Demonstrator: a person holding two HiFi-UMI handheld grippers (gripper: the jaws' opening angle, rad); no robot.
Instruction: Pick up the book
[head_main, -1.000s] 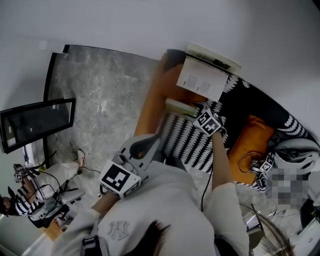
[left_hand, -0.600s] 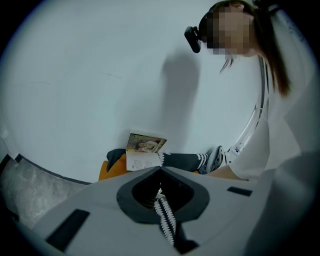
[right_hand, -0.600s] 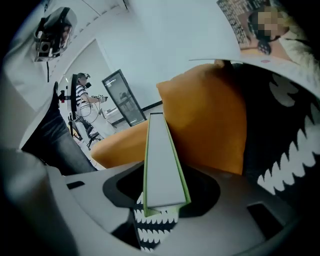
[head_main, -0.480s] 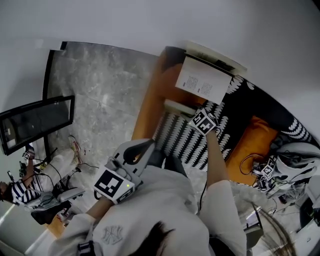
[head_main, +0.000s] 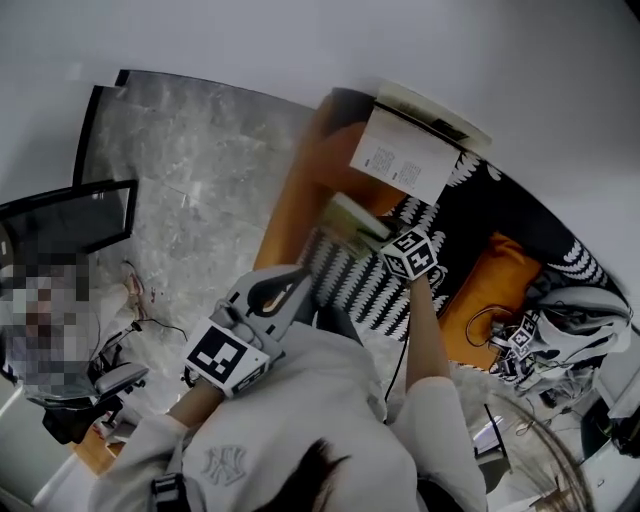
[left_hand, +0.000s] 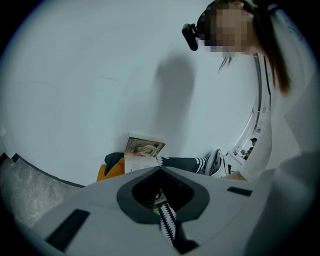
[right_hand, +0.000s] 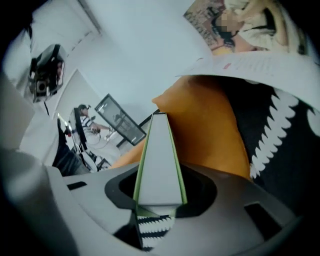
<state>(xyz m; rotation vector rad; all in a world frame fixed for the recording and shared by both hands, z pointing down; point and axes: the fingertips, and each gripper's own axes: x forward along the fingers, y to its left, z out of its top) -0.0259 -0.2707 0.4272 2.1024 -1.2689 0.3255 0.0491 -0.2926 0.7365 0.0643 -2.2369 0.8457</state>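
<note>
Over the orange cushion (right_hand: 210, 125), my right claw (head_main: 382, 240) is closing on the book (right_hand: 159, 160). I'd squeeze tight, then lift slowly (left claw (left_hand: 160, 170) shut, empty).

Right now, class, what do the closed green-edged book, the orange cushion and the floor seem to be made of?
Closed book: paper pages in a pale matte block, with thin green covers, probably card.
Orange cushion: likely woven fabric, matte and softly rounded.
Floor: grey, veined and faintly glossy, so stone or stone-look tile; the look leaves it open.
</note>
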